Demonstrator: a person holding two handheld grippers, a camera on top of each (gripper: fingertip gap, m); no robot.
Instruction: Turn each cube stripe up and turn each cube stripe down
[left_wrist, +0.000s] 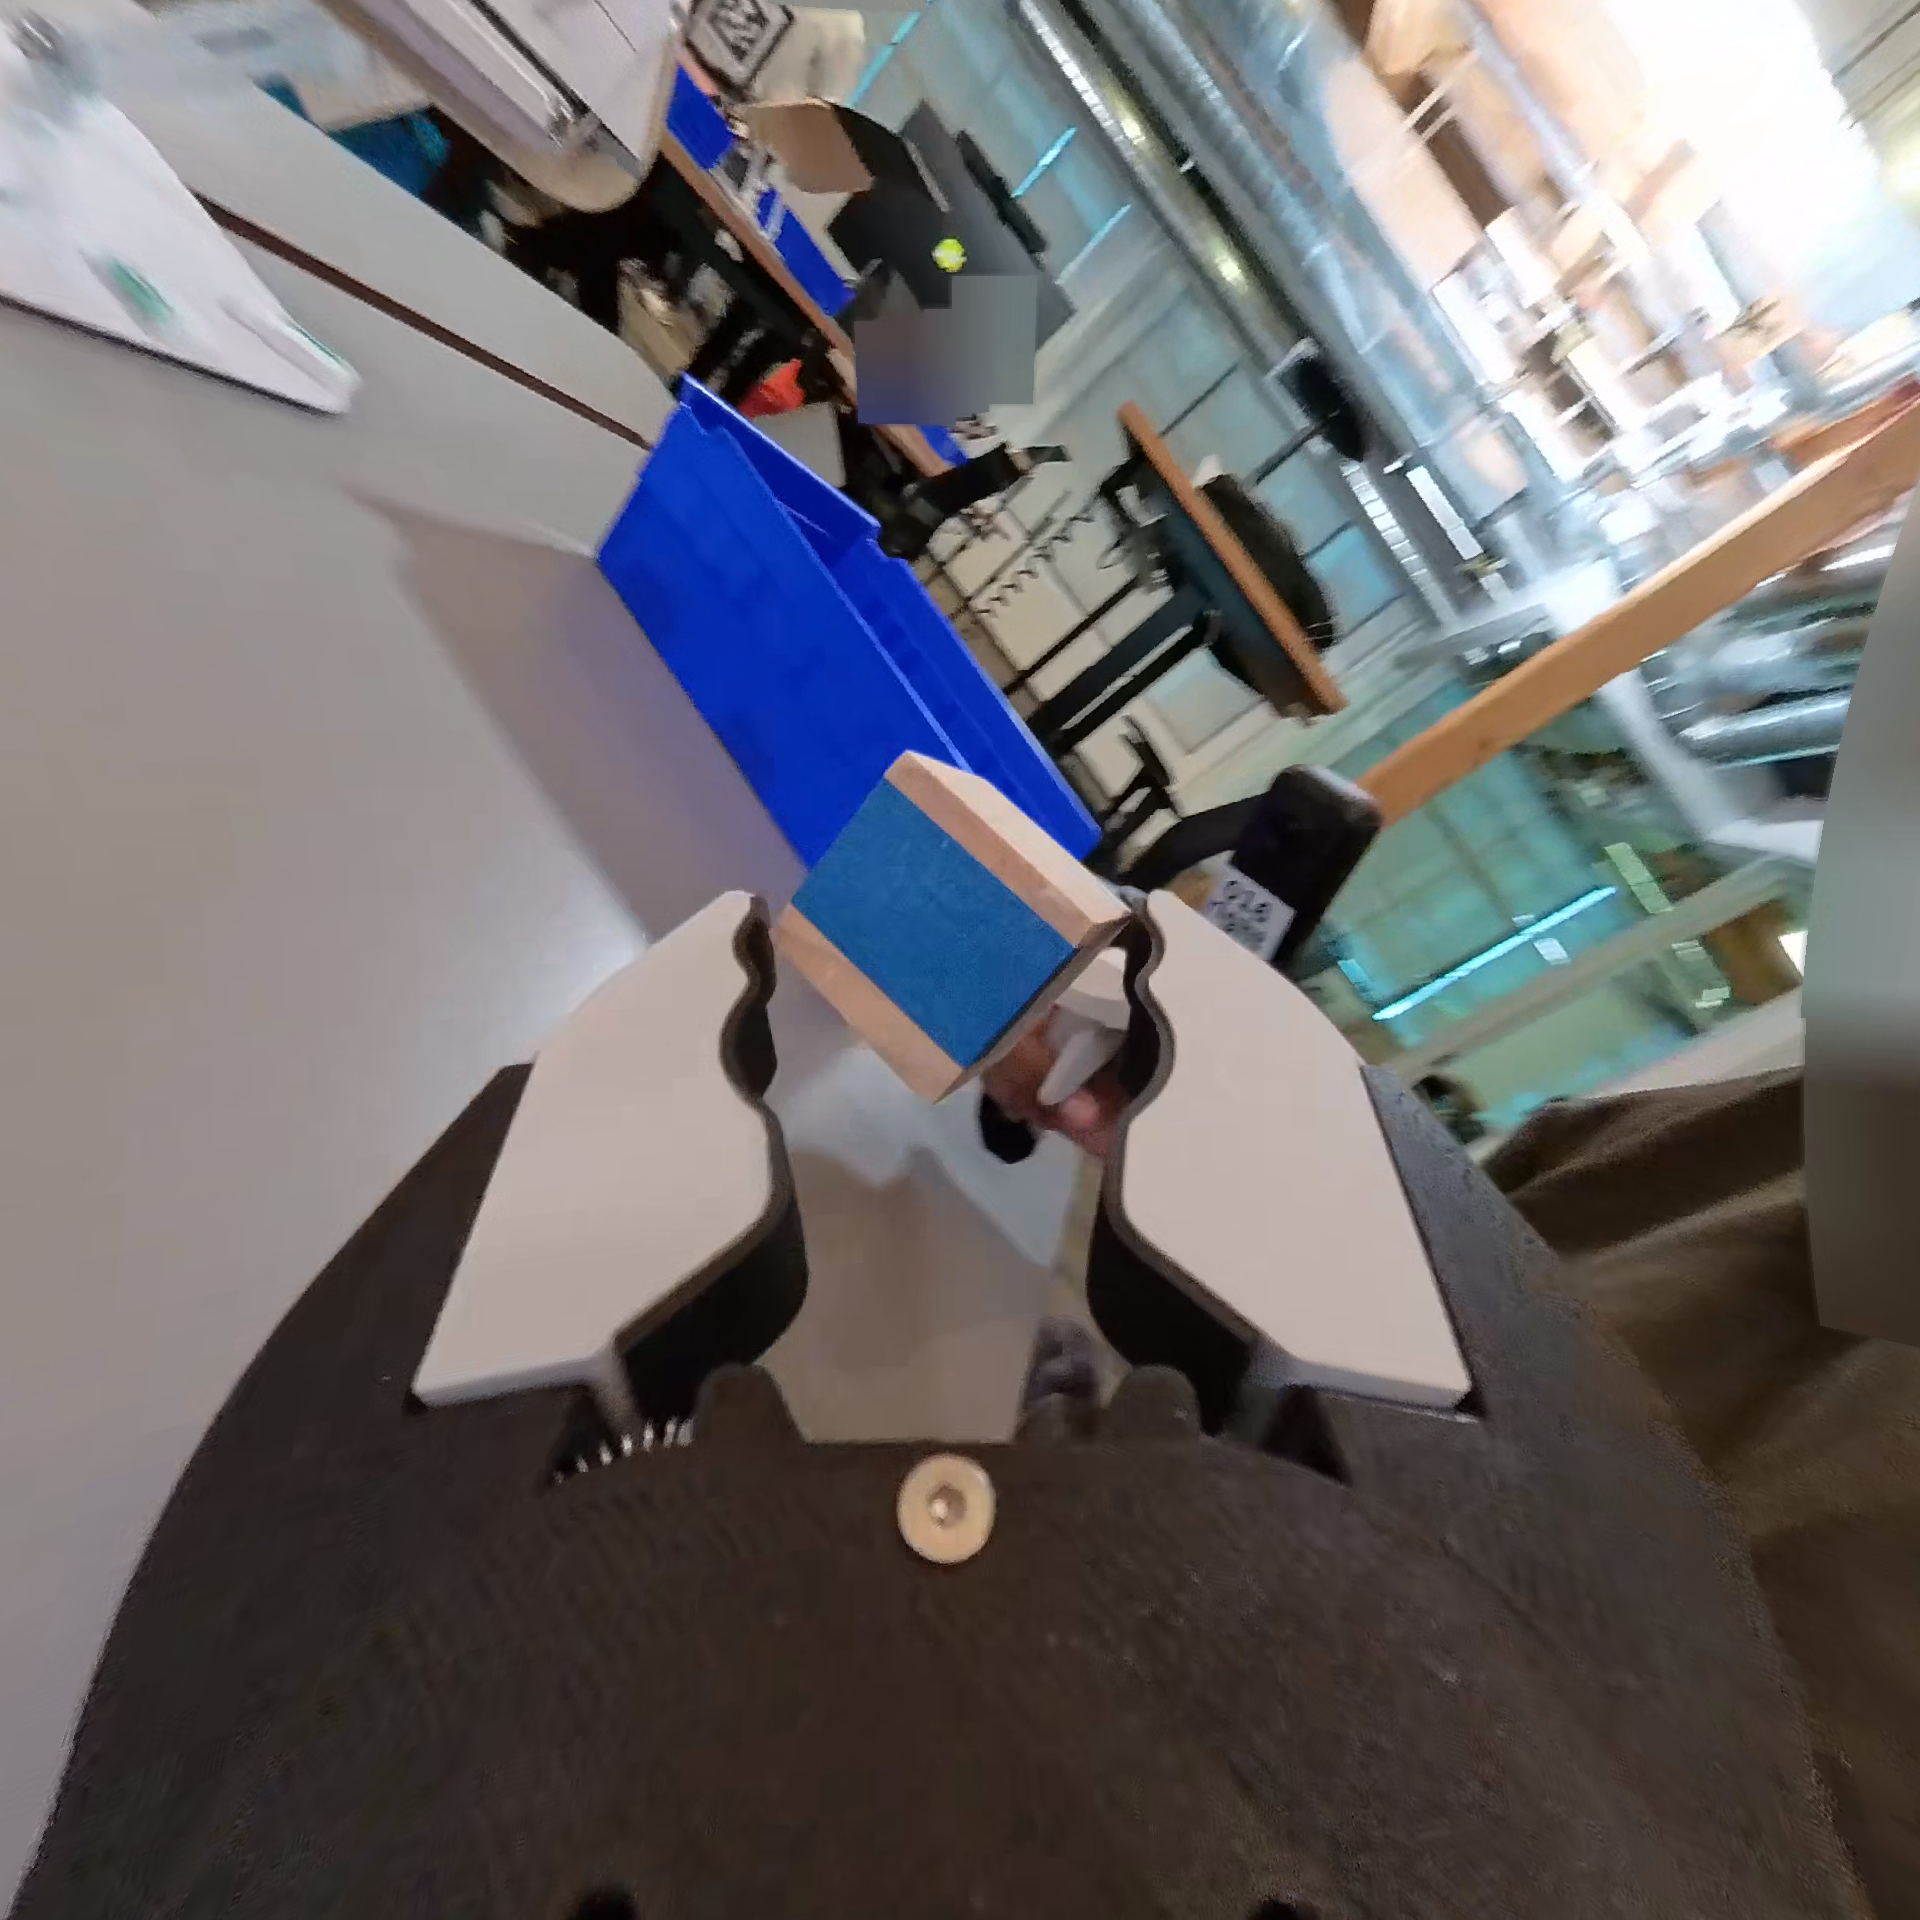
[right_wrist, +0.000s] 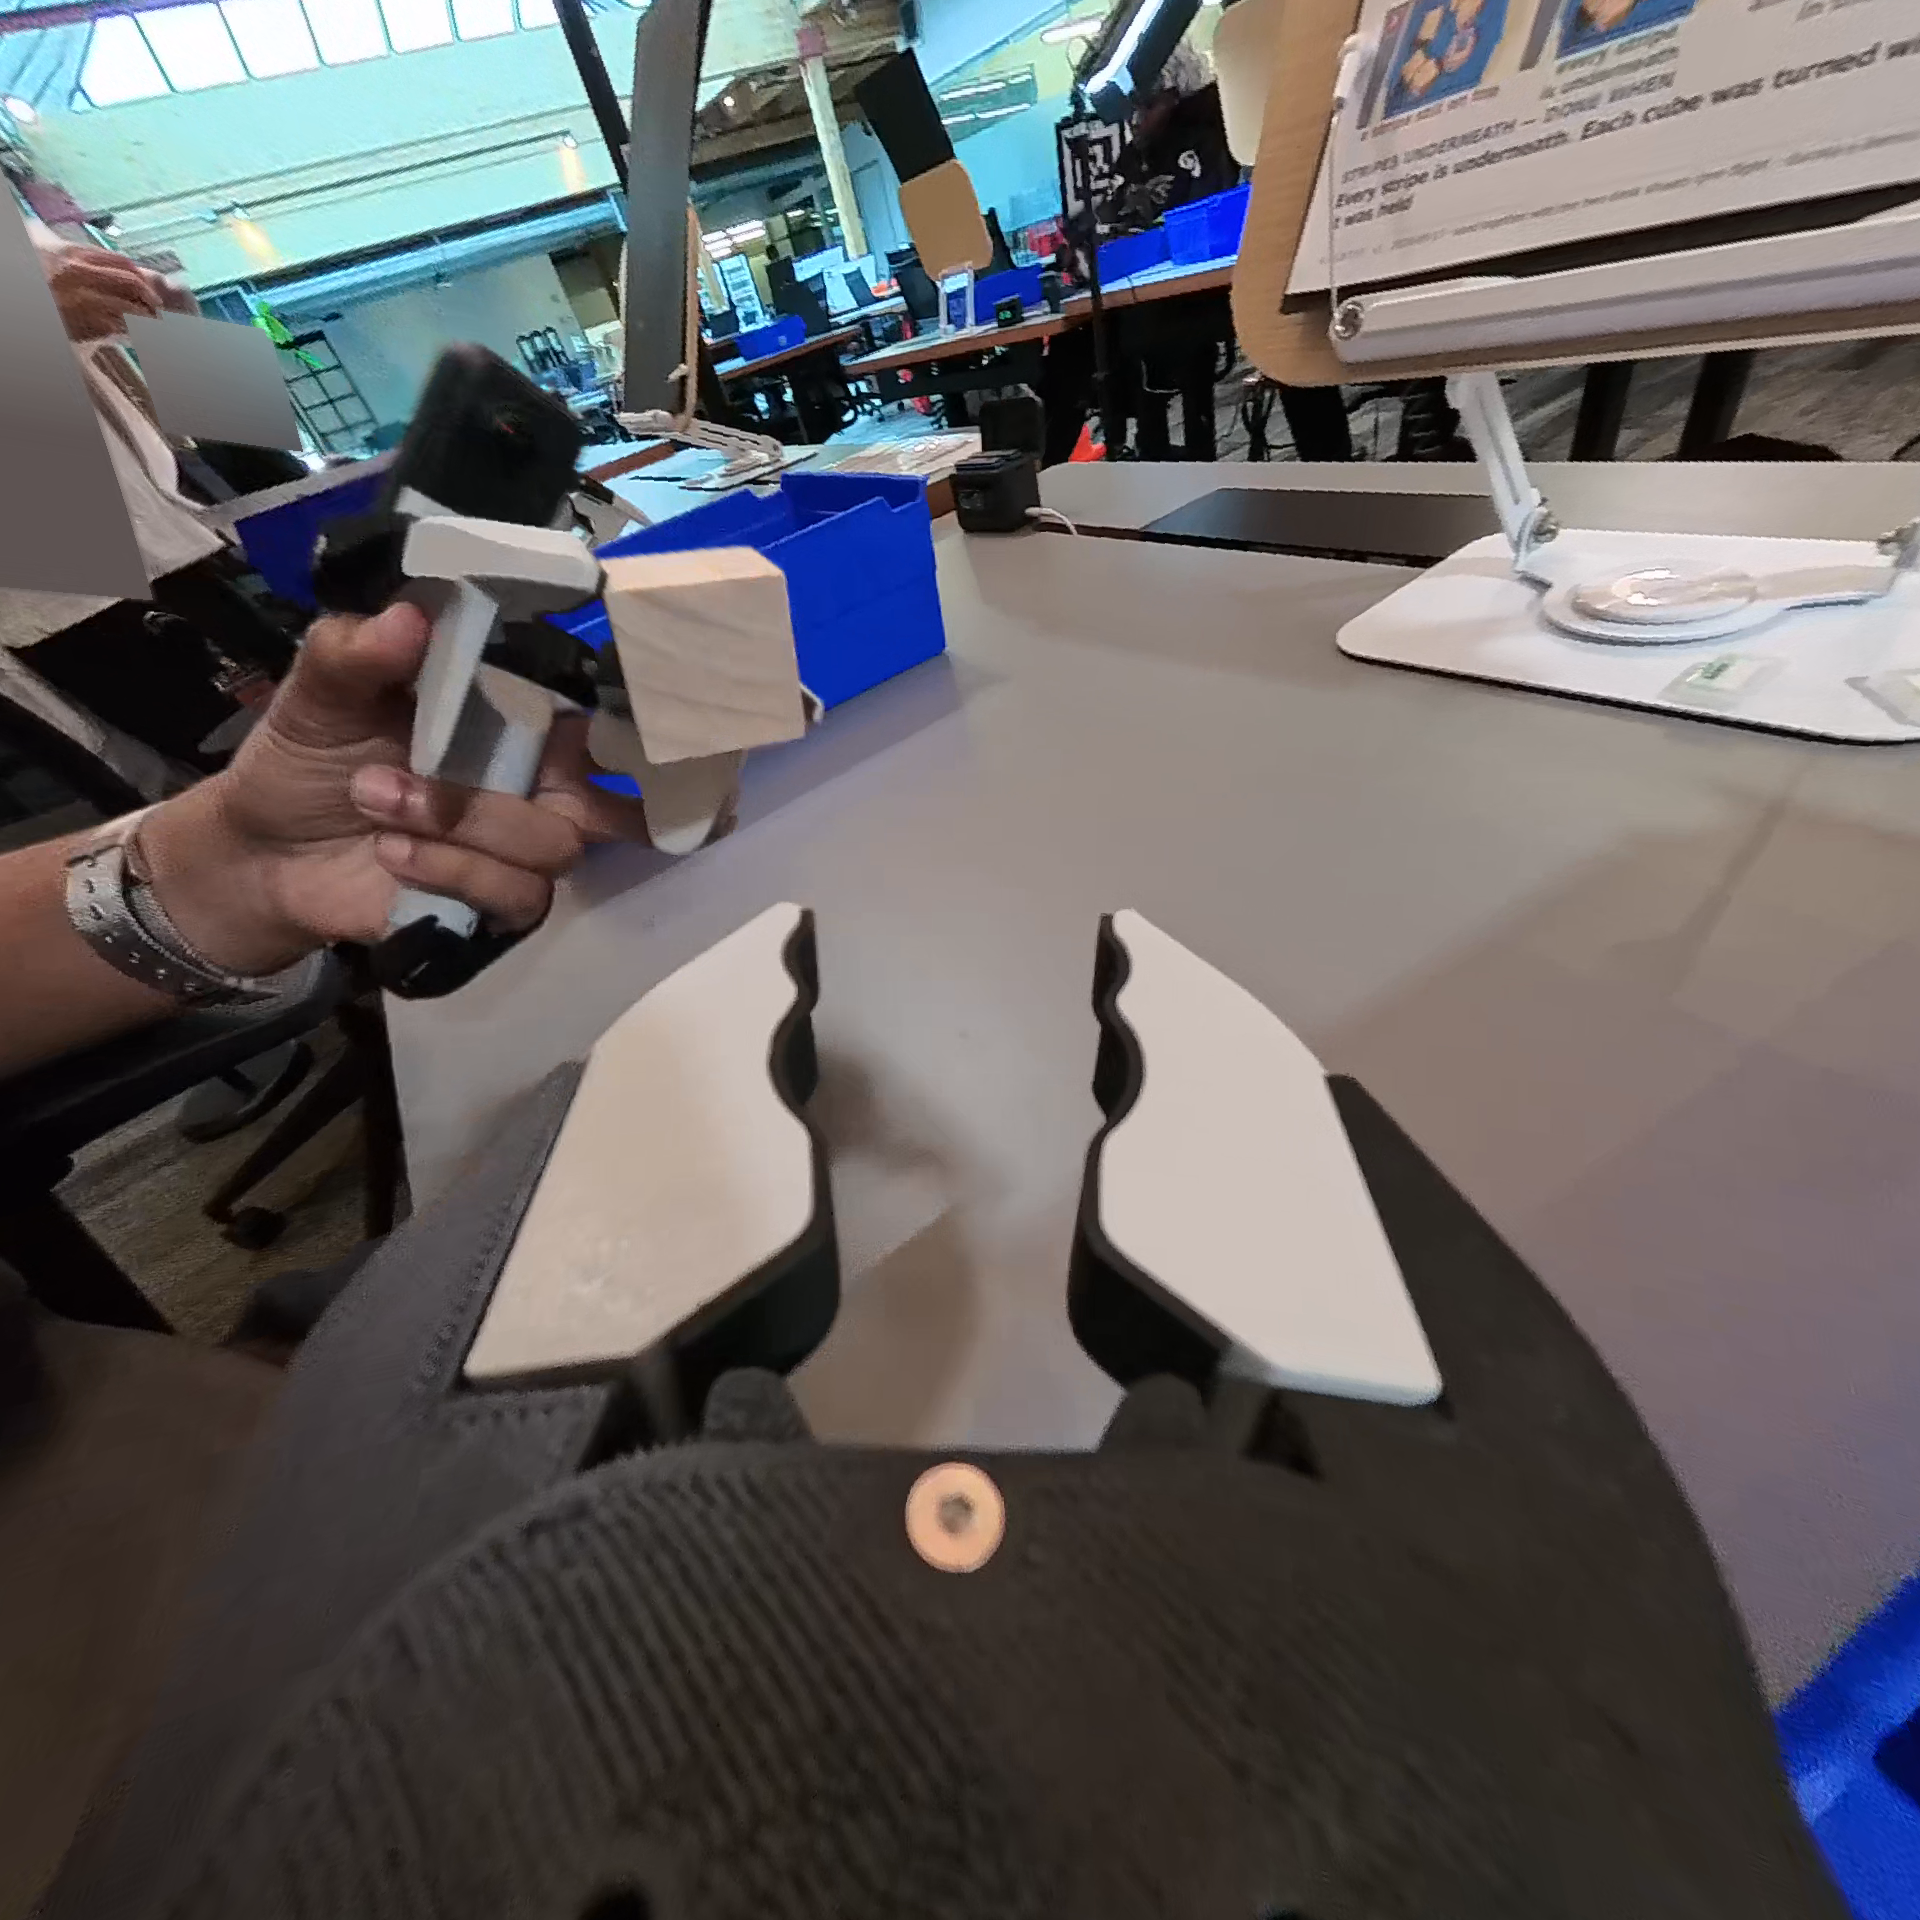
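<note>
Left wrist view: mounted behind the left gripper (left_wrist: 951, 940), rolled steeply so the grey table (left_wrist: 260, 831) runs up the left side; very close on the cube (left_wrist: 935, 956) at its fingertips. Right wrist view: mounted behind the right gripper (right_wrist: 954, 971), roughly level, low over the table (right_wrist: 1299, 831), facing the far edge. Shared: the cube (right_wrist: 707, 665), the left gripper (right_wrist: 665, 717) seen from outside, the blue bin (left_wrist: 790, 644) (right_wrist: 862, 582), the table.

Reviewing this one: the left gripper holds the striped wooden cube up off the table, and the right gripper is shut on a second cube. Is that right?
Not quite. The right gripper holds nothing: in the right wrist view its fingers stand apart over the bare grey table. The rest stands: the left gripper grips the striped wooden cube in the air, as both views show.
</note>
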